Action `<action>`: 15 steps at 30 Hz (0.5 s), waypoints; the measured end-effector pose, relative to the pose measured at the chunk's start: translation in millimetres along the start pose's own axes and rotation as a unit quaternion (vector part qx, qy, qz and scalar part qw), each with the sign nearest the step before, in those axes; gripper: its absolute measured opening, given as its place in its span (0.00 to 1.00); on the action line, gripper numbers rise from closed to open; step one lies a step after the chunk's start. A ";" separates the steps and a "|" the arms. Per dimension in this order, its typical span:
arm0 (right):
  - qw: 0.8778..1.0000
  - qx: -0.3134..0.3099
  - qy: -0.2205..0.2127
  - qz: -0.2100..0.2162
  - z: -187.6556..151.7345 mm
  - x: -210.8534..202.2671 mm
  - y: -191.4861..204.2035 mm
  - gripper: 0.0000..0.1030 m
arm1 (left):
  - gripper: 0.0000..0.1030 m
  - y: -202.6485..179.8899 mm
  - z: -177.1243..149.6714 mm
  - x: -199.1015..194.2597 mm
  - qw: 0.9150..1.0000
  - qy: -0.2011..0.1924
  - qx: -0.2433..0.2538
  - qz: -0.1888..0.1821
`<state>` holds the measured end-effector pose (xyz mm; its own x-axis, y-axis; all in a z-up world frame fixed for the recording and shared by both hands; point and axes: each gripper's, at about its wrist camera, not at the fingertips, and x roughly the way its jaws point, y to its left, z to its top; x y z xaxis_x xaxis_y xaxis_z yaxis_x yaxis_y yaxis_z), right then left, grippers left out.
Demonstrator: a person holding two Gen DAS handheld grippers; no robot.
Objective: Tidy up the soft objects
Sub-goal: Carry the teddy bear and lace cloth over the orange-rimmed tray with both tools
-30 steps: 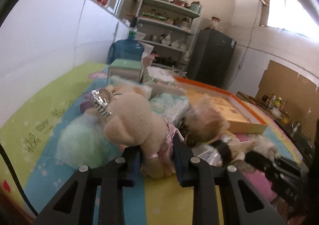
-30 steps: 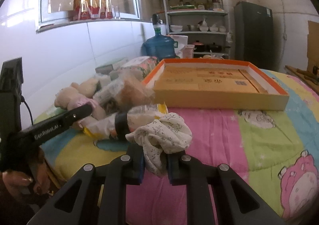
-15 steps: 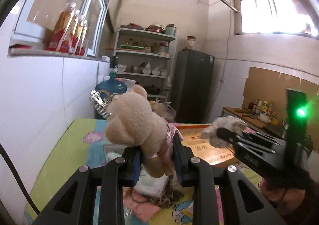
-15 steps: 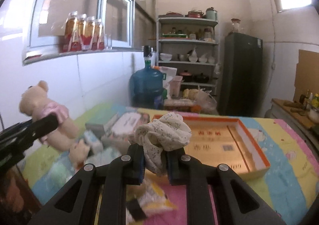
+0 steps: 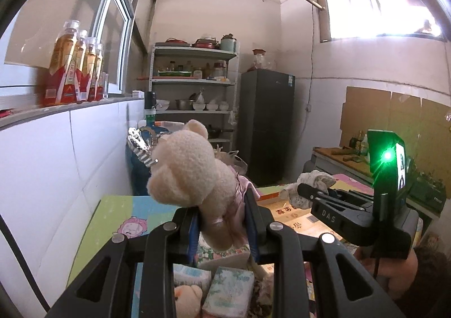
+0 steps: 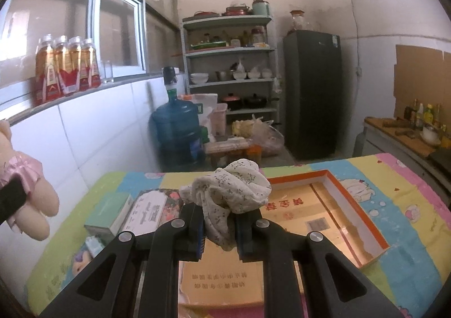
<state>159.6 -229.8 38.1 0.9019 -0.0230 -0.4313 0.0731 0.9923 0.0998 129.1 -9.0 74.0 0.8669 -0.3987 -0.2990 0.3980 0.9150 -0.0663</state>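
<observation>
My left gripper (image 5: 222,222) is shut on a beige teddy bear (image 5: 191,171) in a pink dress and holds it high above the table. The bear also shows at the left edge of the right wrist view (image 6: 25,194). My right gripper (image 6: 218,226) is shut on a crumpled white dotted cloth (image 6: 234,191), held above an open orange-rimmed cardboard box (image 6: 363,216). The right gripper with its cloth (image 5: 310,185) shows in the left wrist view, to the right of the bear. A second small plush (image 5: 186,298) and tissue packs (image 5: 231,292) lie on the table below.
A colourful cartoon cloth covers the table (image 6: 400,194). Boxed packs (image 6: 112,216) lie at its left. A blue water jug (image 6: 177,132), shelves (image 6: 231,70) and a dark fridge (image 6: 313,92) stand behind. A tiled wall with bottles (image 6: 64,70) on the sill runs along the left.
Both grippers have risen from the table with their loads. The bear and the cloth now hang high above the table, and the right gripper has moved over the orange box.
</observation>
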 end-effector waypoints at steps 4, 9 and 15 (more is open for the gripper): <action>1.000 0.006 0.002 0.005 2.7 6.1 -7.8 0.16 | 0.27 -4.0 -2.2 13.7 1.000 0.015 -0.007 0.003; 1.000 0.019 0.002 0.018 0.9 6.4 -23.0 0.16 | 0.27 -10.5 -0.6 35.8 0.999 0.033 -0.005 0.021; 1.000 0.007 -0.002 0.021 5.0 5.2 -42.6 0.16 | 0.27 -20.7 3.0 66.0 0.997 0.060 -0.012 0.044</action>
<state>163.4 -272.8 36.1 0.9060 0.0183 -0.4229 0.0409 0.9906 0.1305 179.0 -54.4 58.5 0.8561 -0.3072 -0.4156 0.3129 0.9481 -0.0561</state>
